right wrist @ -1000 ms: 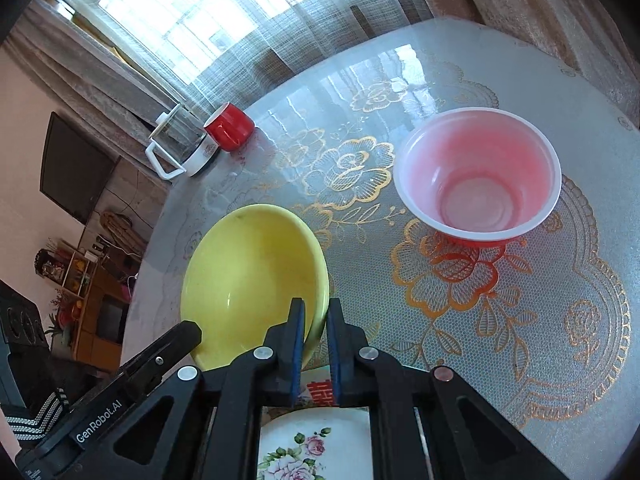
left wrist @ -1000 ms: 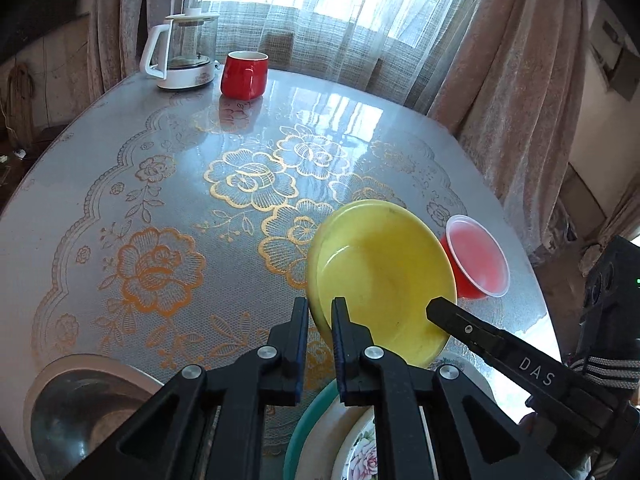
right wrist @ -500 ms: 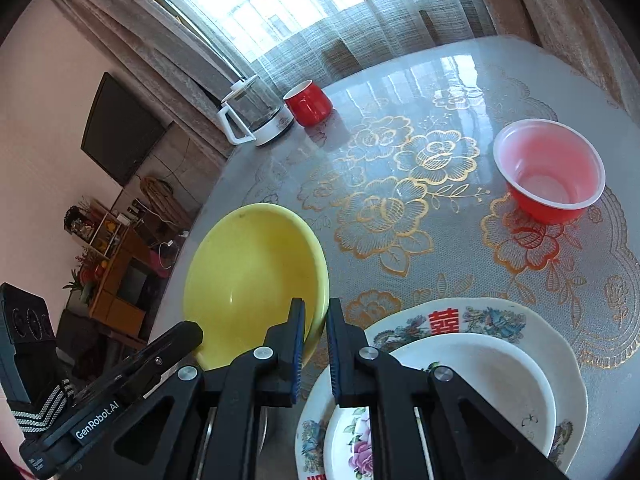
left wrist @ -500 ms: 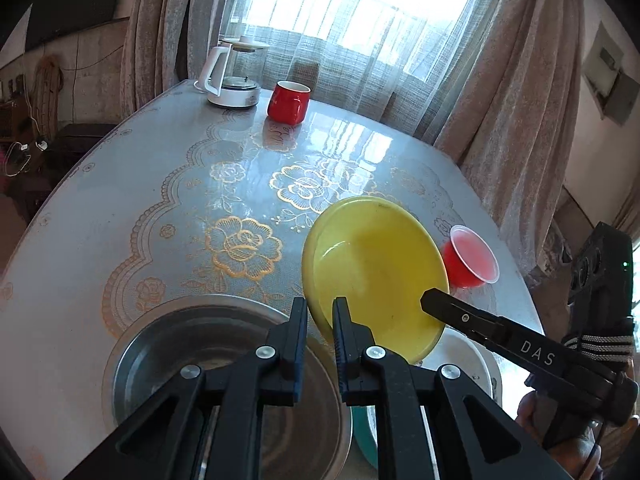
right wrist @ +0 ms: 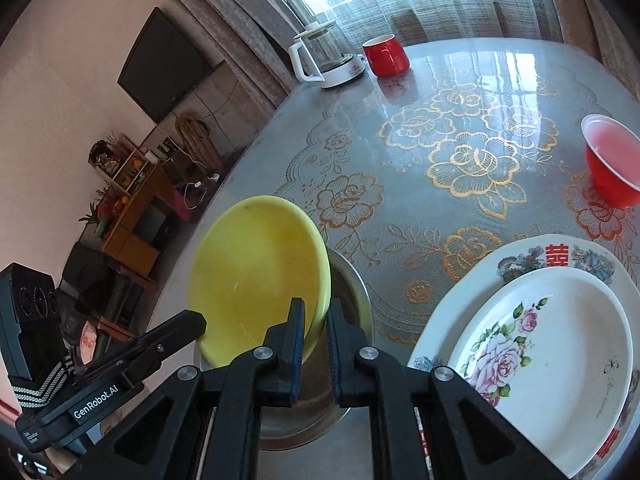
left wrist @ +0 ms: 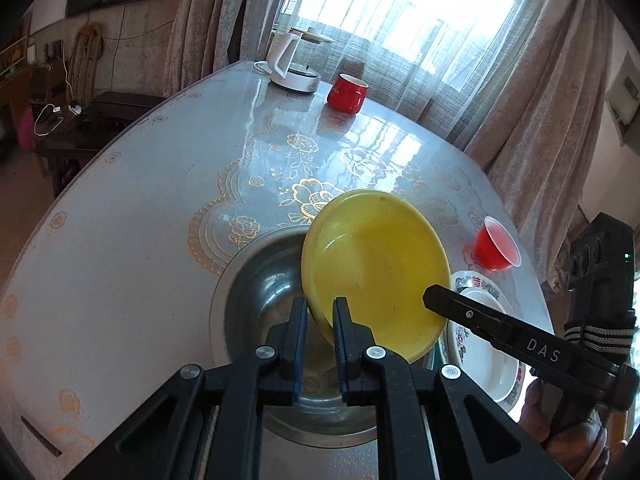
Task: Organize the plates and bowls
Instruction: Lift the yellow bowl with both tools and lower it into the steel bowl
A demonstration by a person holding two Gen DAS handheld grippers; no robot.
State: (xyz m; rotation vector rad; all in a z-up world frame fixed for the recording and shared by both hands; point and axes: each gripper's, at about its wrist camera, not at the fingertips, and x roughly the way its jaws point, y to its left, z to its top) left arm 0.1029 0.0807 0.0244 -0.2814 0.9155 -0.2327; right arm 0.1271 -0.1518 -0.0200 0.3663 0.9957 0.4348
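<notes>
A yellow bowl hangs tilted above a steel basin. My left gripper is shut on its near-left rim. My right gripper is shut on the opposite rim of the yellow bowl, with the steel basin just beneath. White floral plates lie stacked to the right on the table, seen also as the floral plates in the left wrist view. A small red bowl stands further right, the same red bowl past the yellow one.
A white-handled glass kettle and a red cup stand at the far edge by the curtains. The round table has a lace-pattern cover. A person's hand holds the right gripper's handle. A TV and shelves stand left of the table.
Both grippers have carried the yellow bowl leftward, away from the red bowl and the plate stack, until it hangs over the steel basin. The grips have stayed shut.
</notes>
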